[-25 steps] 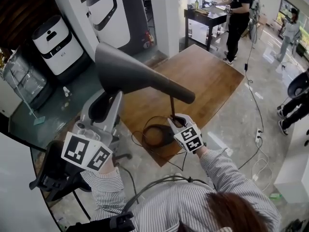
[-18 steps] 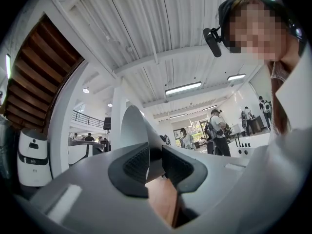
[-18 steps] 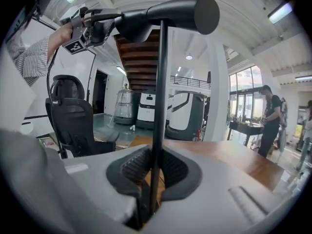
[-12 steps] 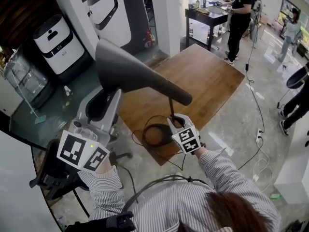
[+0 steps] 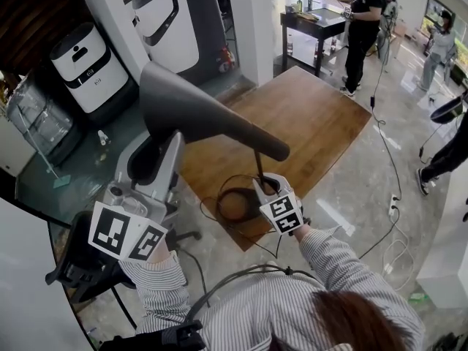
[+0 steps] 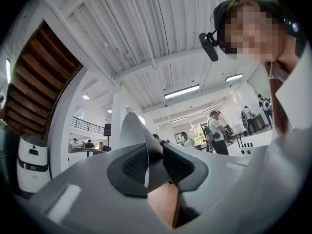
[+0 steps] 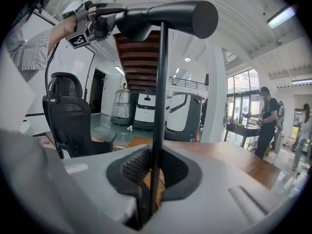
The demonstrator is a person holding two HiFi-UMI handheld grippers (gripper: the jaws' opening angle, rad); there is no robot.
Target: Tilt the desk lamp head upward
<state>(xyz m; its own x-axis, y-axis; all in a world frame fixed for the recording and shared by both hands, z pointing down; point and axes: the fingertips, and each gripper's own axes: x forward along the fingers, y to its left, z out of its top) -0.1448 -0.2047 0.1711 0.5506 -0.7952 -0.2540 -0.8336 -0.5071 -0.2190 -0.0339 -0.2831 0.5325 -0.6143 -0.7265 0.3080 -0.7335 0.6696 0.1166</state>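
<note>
Grip: my left gripper has its jaws just eased wider, pads on lamp head rim | right gripper clamped on stem | plan: I brace stem, re-tighten, lift rim slowly.

A wooden table bears the lamp's round base and cable.

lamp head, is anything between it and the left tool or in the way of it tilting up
Nothing visible. The lamp head rim already sits between the left tool's jaws, which have just been opening, and only open air lies above it. The right tool is shut on the stem.
</note>
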